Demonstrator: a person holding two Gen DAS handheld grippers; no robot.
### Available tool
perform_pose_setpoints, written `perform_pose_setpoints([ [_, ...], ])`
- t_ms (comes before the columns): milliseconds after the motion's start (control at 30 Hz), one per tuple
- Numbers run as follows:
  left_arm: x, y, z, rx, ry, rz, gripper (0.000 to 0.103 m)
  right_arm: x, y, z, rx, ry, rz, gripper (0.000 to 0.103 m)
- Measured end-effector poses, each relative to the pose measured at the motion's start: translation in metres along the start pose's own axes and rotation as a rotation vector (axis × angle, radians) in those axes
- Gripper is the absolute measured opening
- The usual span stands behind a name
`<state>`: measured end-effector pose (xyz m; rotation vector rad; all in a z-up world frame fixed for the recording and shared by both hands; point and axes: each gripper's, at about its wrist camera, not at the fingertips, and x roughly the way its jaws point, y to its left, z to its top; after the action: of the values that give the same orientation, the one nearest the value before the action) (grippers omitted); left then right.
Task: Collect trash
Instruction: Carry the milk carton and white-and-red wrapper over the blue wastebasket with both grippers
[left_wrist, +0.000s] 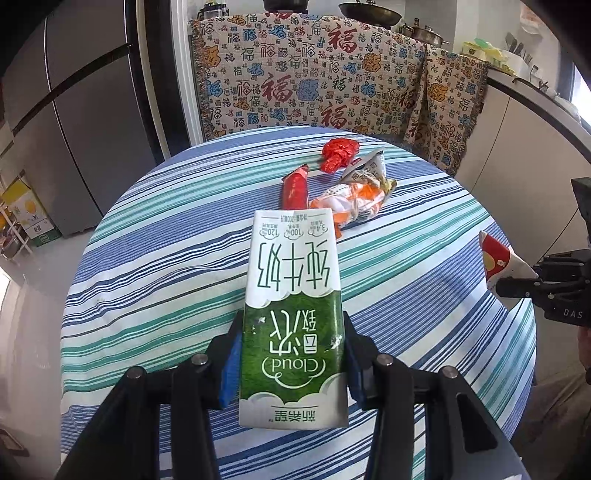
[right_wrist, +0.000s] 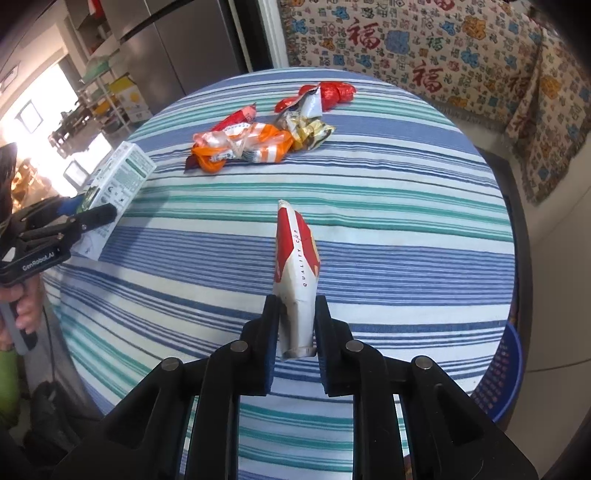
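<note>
1. The left gripper (left_wrist: 291, 354) is clamped on a green-and-white milk carton (left_wrist: 291, 295), its blue pads pressing the carton's two narrow sides low on the green part. The carton is clear of the striped tablecloth (left_wrist: 166, 258) and points away from the camera.
2. The right gripper (right_wrist: 295, 332) is clenched on a flattened red-and-white paper cup (right_wrist: 295, 266), the pads squeezing its lower end while the crushed top sticks out forward over the cloth.
3. In the right wrist view the left gripper (right_wrist: 99, 216) shows at the left edge with the carton (right_wrist: 118, 184) in its fingers, and a person's hand (right_wrist: 22, 306) is wrapped round its handle.
4. Farther across the round table a loose pile of trash lies on the cloth: an orange-and-white crumpled wrapper (left_wrist: 351, 201), a red snack wrapper (left_wrist: 295, 186) just to its left, and a gold-and-silver wrapper (right_wrist: 308, 125) touching the orange one.
5. Behind those lies a crumpled red wrapper (left_wrist: 338, 153), nearest the far rim.
6. Beyond the table hangs a patterned blanket (left_wrist: 314, 74), with a grey fridge (left_wrist: 74, 110) to its left.
7. At the right edge of the right wrist view, a blue basket (right_wrist: 506, 376) stands below the table rim.
</note>
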<state>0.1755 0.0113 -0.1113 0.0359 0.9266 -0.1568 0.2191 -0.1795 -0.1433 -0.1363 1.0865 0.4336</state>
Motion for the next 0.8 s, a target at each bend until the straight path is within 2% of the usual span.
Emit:
perform_pose_setpoints([
  [533,-0.004,-0.045,0.006,0.057,-0.022,-0.028,0.047,-0.008,-0.004,-0.018,0.041,-0.015,-0.003,0.019],
  [800,0.002,-0.073,0.005,0.078,0.000,-0.107,0.047,-0.013,-0.016,-0.024,0.082,-0.033,-0.006,0.019],
])
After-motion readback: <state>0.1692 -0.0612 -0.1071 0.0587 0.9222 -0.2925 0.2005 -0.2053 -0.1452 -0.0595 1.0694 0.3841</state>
